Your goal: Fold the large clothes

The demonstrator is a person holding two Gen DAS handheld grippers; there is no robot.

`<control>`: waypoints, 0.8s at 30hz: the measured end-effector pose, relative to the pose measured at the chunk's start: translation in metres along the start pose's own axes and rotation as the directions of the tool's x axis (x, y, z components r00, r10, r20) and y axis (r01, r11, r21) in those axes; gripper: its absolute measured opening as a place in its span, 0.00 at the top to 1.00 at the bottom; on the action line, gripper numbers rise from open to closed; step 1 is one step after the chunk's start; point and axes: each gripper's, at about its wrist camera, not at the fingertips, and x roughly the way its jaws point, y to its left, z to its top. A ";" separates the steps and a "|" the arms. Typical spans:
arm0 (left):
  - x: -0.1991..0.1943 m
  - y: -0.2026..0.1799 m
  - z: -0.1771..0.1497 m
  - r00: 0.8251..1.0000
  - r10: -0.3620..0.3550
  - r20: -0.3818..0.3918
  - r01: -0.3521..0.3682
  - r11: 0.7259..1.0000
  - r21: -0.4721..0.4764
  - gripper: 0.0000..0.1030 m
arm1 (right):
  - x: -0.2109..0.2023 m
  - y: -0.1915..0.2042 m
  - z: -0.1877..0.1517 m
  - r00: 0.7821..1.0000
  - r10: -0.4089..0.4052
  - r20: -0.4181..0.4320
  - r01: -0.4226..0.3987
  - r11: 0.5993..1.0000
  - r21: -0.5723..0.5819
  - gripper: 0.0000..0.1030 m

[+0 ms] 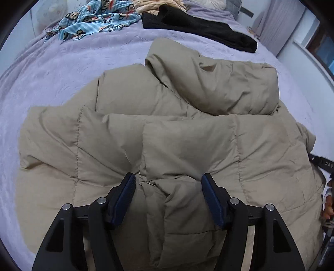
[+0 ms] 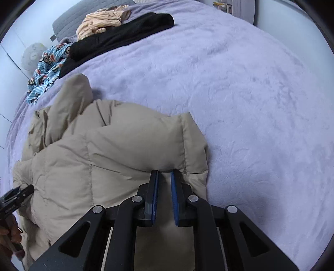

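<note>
A tan puffer jacket (image 1: 187, 133) lies bunched on the lilac bed cover (image 1: 62, 68), its quilted panels folded over one another. My left gripper (image 1: 168, 177) points down over the jacket's near part and is open; a puffed ridge of fabric rises between its blue pads (image 1: 125, 193) without being pinched. In the right wrist view the same jacket (image 2: 104, 158) fills the lower left. My right gripper (image 2: 164, 173) is shut on a fold of it near the jacket's right edge, with tan fabric showing in the narrow gap between the pads.
At the far end of the bed lie a black garment (image 1: 198, 27), a blue monkey-print cloth (image 1: 98, 18) and a peach cloth (image 2: 100, 23). Bare lilac cover (image 2: 250, 104) stretches to the right of the jacket. A hand (image 2: 12, 231) holds the other tool at the left edge.
</note>
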 end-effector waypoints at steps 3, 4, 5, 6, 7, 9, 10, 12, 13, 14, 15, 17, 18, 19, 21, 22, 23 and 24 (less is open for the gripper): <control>0.000 -0.002 0.001 1.000 0.009 0.003 -0.009 1.000 0.010 0.33 | 0.005 -0.011 -0.006 0.999 0.043 0.027 -0.044 0.998 0.046 0.87; -0.001 -0.002 0.002 1.000 0.012 -0.003 -0.012 1.000 0.015 0.33 | 0.004 -0.012 -0.006 0.999 0.046 0.029 -0.048 0.998 0.048 0.87; -0.002 -0.003 0.003 1.000 0.016 -0.010 -0.016 1.000 0.017 0.33 | 0.003 -0.012 -0.005 0.999 0.046 0.027 -0.047 0.998 0.044 0.87; -0.005 -0.002 0.005 0.999 0.030 -0.017 -0.030 0.999 0.016 0.33 | 0.001 -0.012 -0.005 0.999 0.043 0.023 -0.043 0.998 0.038 0.87; -0.009 -0.002 0.005 0.999 0.051 -0.016 -0.051 0.999 0.012 0.33 | -0.003 -0.012 -0.004 0.999 0.035 0.016 -0.036 0.999 0.031 0.87; -0.021 0.005 0.002 0.996 0.087 0.000 -0.087 0.996 -0.001 0.33 | -0.013 -0.014 -0.005 1.000 0.011 0.020 -0.012 1.000 0.015 0.87; -0.025 0.009 -0.001 0.995 0.103 0.004 -0.103 0.995 -0.006 0.33 | -0.018 -0.014 -0.006 1.000 -0.006 0.024 0.006 1.000 0.002 0.87; -0.033 0.015 -0.009 0.990 0.142 0.002 -0.142 0.990 0.003 0.33 | -0.027 -0.016 -0.012 0.995 -0.092 0.034 0.093 0.995 -0.034 0.78; -0.034 0.017 -0.013 0.985 0.174 -0.001 -0.174 0.984 0.019 0.33 | -0.031 -0.018 -0.014 0.993 -0.115 0.037 0.116 0.992 -0.041 0.72; -0.036 0.018 -0.018 0.978 0.208 -0.006 -0.208 0.977 0.039 0.33 | -0.037 -0.023 -0.019 0.991 -0.127 0.039 0.128 0.991 -0.034 0.63; -0.038 0.018 -0.021 0.972 0.236 -0.009 -0.235 0.971 0.049 0.33 | -0.041 -0.028 -0.022 0.991 -0.130 0.040 0.131 0.991 -0.019 0.61; -0.045 0.023 -0.026 0.961 0.276 -0.017 -0.275 0.961 0.040 0.33 | -0.051 -0.038 -0.029 0.990 -0.133 0.038 0.132 0.991 0.017 0.61; -0.049 0.026 -0.028 0.960 0.280 -0.024 -0.279 0.960 0.025 0.33 | -0.057 -0.043 -0.032 0.991 -0.131 0.033 0.130 0.991 0.035 0.60; -0.055 0.029 -0.032 0.960 0.280 -0.031 -0.280 0.960 0.005 0.33 | -0.061 -0.047 -0.035 0.992 -0.123 0.025 0.121 0.991 0.053 0.60; -0.066 0.033 -0.039 0.961 0.273 -0.047 -0.275 0.961 -0.035 0.33 | -0.070 -0.054 -0.045 0.996 -0.090 0.005 0.089 0.992 0.090 0.56; -0.071 0.033 -0.043 0.962 0.266 -0.057 -0.269 0.962 -0.050 0.33 | -0.074 -0.055 -0.049 0.997 -0.077 -0.004 0.077 0.992 0.100 0.54; -0.075 0.033 -0.048 0.963 0.259 -0.067 -0.263 0.963 -0.061 0.33 | -0.078 -0.056 -0.054 0.998 -0.063 -0.012 0.064 0.992 0.107 0.51; -0.079 0.031 -0.054 0.964 0.252 -0.079 -0.258 0.964 -0.069 0.33 | -0.082 -0.055 -0.060 0.998 -0.055 -0.018 0.056 0.992 0.109 0.49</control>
